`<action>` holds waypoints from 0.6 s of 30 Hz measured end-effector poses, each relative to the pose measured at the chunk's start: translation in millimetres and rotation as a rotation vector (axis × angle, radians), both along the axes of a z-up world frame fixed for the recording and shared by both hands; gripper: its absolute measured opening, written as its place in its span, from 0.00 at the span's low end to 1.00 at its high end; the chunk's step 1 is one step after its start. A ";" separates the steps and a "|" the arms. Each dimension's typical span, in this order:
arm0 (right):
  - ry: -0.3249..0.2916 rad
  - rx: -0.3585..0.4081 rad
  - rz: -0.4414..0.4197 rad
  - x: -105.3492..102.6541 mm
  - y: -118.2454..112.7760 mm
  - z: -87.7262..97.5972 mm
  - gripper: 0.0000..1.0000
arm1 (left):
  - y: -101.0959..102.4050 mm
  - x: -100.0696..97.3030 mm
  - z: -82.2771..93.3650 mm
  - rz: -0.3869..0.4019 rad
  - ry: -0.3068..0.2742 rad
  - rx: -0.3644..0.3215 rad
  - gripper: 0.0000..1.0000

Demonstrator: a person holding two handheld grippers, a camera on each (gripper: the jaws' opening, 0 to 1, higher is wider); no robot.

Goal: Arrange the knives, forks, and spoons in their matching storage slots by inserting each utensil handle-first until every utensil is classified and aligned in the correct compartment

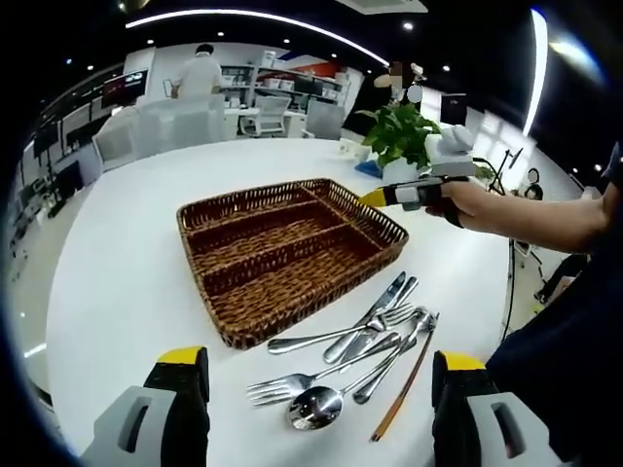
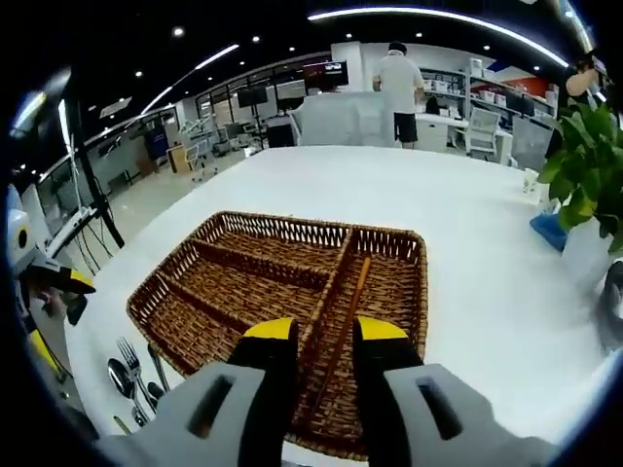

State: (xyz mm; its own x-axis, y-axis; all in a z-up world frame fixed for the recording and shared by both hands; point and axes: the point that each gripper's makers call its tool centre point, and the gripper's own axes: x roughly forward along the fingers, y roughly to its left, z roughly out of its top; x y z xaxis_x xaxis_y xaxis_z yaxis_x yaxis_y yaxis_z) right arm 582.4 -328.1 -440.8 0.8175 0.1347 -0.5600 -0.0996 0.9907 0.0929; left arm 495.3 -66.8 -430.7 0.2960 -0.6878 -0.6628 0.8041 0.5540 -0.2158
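The cutlery pile (image 1: pixel 355 355) lies loose on the white table (image 1: pixel 117 282), just beside the near long edge of the wicker tray (image 1: pixel 292 255): forks, spoons, knives and 1 brown chopstick (image 1: pixel 403 389) crossed over one another. In the right gripper view, a second brown chopstick (image 2: pixel 343 326) is clamped between the jaws of the right gripper (image 2: pixel 323 336), angled over the tray's end compartment. The left gripper (image 1: pixel 316 375) hangs above the pile, jaws wide apart. A potted plant (image 1: pixel 401 136) stands behind the tray.

Left gripper view faces basket (image 1: pixel 292 255) from cutlery side, right gripper view close above it — shared basket
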 end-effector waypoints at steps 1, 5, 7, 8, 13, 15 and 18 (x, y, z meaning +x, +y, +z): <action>-0.004 0.001 0.003 -1.6 0.4 0.8 0.25 | -0.6 -1.1 0.2 -0.001 -0.001 -0.001 1.00; -0.009 -0.008 0.020 -8.6 2.1 2.3 0.27 | -2.5 -4.0 0.1 -0.009 -0.004 0.000 1.00; -0.010 -0.014 0.031 -12.7 3.7 3.7 0.28 | -3.1 -4.8 0.7 -0.010 -0.005 -0.001 1.00; -0.012 -0.016 0.036 -15.1 4.9 5.1 0.28 | -3.4 -5.3 1.0 -0.010 -0.007 -0.001 1.00; -0.017 -0.021 0.057 -24.1 9.9 8.2 0.31 | -4.5 -7.7 1.8 -0.014 -0.010 0.002 1.00; -0.023 -0.025 0.065 -28.6 12.6 10.4 0.31 | -4.8 -9.2 1.5 -0.016 -0.011 0.004 1.00; -0.029 -0.032 0.081 -35.3 17.3 12.8 0.32 | -5.5 -10.6 1.3 -0.020 -0.012 0.005 1.00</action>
State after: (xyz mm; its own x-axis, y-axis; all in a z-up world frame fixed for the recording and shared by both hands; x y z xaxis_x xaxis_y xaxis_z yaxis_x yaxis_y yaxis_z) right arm 547.2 -310.7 -428.1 0.8205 0.1838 -0.5412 -0.1819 0.9816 0.0576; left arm 484.7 -72.3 -429.4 0.2898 -0.6905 -0.6627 0.8176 0.5385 -0.2036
